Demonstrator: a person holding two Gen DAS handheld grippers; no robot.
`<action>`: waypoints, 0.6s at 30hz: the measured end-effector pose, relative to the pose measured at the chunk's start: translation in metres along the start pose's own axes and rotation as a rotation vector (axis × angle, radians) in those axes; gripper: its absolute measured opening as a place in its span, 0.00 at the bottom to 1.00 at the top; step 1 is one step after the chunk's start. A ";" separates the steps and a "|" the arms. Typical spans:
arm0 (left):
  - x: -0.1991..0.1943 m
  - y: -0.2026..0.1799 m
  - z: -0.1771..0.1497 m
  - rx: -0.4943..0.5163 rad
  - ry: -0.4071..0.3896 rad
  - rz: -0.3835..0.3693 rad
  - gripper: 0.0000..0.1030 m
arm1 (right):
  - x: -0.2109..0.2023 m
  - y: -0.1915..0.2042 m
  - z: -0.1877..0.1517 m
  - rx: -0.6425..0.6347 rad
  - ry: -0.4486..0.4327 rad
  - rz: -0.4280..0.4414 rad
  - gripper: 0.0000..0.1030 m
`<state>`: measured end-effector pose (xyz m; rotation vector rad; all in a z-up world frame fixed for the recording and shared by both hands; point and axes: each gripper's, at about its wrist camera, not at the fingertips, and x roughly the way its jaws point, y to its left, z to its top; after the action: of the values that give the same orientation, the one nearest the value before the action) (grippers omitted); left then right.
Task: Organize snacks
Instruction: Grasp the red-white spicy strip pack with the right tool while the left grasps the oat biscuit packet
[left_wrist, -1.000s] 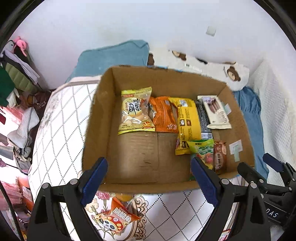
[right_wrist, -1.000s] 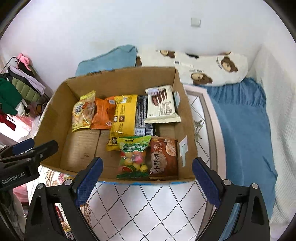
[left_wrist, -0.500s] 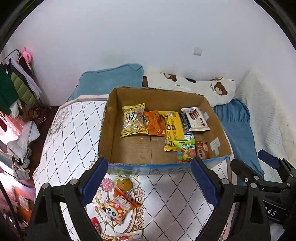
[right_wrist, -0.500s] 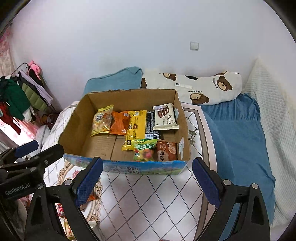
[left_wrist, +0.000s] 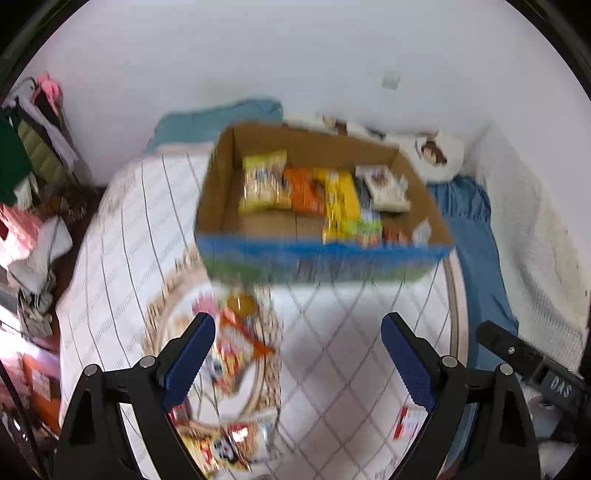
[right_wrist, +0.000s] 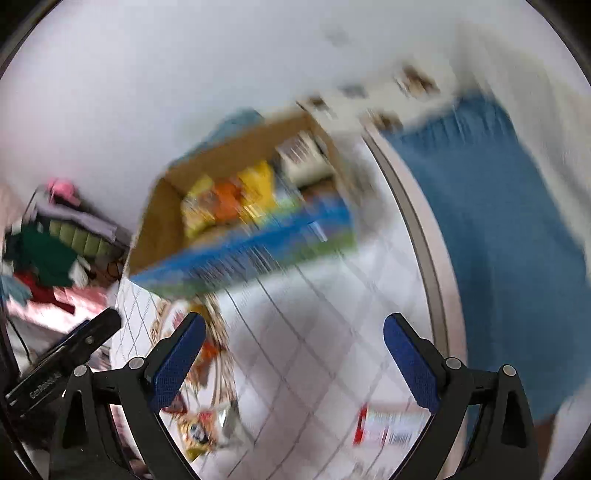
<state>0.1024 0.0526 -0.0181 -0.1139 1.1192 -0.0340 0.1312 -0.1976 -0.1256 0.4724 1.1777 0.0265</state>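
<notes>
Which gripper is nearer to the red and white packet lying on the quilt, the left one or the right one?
Right. The red and white packet lies just before the right gripper, beside its right finger. The left gripper is further to the left, over other snacks.

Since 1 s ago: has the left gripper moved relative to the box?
Yes. The left gripper has backed away: the cardboard box looks smaller and higher, and loose snacks on the quilt now show.

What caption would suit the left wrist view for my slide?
Open left gripper above loose snack packets on the white quilted cover, facing the brown cardboard box of snacks.
</notes>
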 end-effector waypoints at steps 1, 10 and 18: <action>0.008 0.002 -0.009 -0.002 0.034 -0.002 0.89 | 0.010 -0.021 -0.013 0.074 0.047 0.008 0.96; 0.067 0.027 -0.074 -0.045 0.261 0.025 0.89 | 0.081 -0.158 -0.130 0.576 0.306 0.017 0.96; 0.072 0.068 -0.092 -0.125 0.318 0.091 0.89 | 0.118 -0.167 -0.135 0.555 0.209 -0.107 0.81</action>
<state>0.0492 0.1076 -0.1299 -0.1734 1.4433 0.1026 0.0203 -0.2708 -0.3312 0.9096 1.4137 -0.3592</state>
